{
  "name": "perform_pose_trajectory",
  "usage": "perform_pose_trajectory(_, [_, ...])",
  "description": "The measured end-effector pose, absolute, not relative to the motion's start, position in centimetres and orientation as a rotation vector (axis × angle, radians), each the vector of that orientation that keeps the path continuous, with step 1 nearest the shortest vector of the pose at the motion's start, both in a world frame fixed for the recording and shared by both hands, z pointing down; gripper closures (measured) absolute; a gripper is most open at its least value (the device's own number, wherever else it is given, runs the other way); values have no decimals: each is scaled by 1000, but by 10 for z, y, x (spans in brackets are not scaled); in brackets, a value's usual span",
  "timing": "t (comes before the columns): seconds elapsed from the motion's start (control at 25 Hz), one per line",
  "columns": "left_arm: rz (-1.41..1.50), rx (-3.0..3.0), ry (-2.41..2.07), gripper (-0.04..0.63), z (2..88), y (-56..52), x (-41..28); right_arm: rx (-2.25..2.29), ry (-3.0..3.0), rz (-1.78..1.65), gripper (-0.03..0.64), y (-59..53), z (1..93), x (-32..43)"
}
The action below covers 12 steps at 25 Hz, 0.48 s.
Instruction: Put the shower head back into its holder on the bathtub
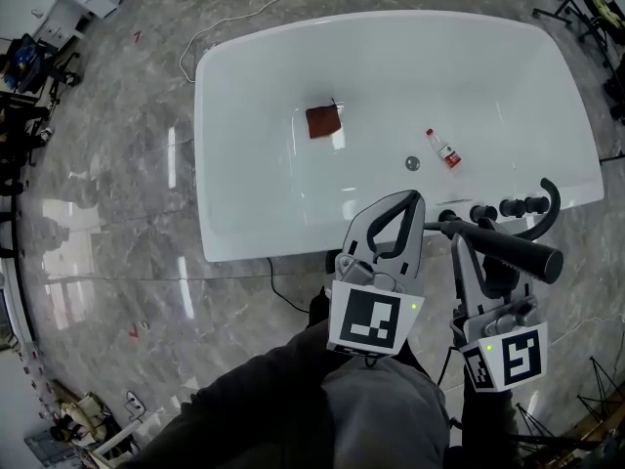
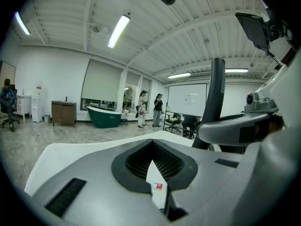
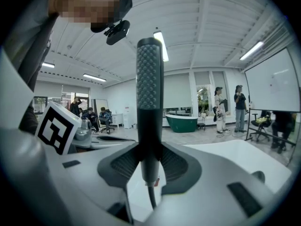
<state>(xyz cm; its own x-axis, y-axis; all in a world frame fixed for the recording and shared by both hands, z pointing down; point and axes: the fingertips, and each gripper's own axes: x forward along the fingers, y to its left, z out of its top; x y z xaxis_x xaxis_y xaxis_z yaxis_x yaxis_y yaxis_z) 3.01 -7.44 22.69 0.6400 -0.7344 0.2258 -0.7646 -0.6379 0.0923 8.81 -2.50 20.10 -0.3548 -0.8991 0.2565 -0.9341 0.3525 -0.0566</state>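
Observation:
A white bathtub lies ahead of me. Black tap fittings with a curved black spout sit on its near right rim. My right gripper is shut on the black shower head handle, which lies level just in front of those fittings. In the right gripper view the handle stands upright between the jaws of the right gripper, its hose trailing down. My left gripper is shut with nothing in it and hovers over the tub's near rim, left of the handle. In the left gripper view, the left gripper shows nothing inside.
Inside the tub lie a brown square pad, a small bottle with a red label and the drain. A white cable runs over the marble floor. Several people and a green tub are far off.

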Motion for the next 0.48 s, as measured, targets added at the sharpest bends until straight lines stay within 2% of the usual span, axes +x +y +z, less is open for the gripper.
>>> perform_pose_trajectory(0.48, [276,2661,-1205,592,259,-90,26,1695,-2375,348,477,-38,244,88])
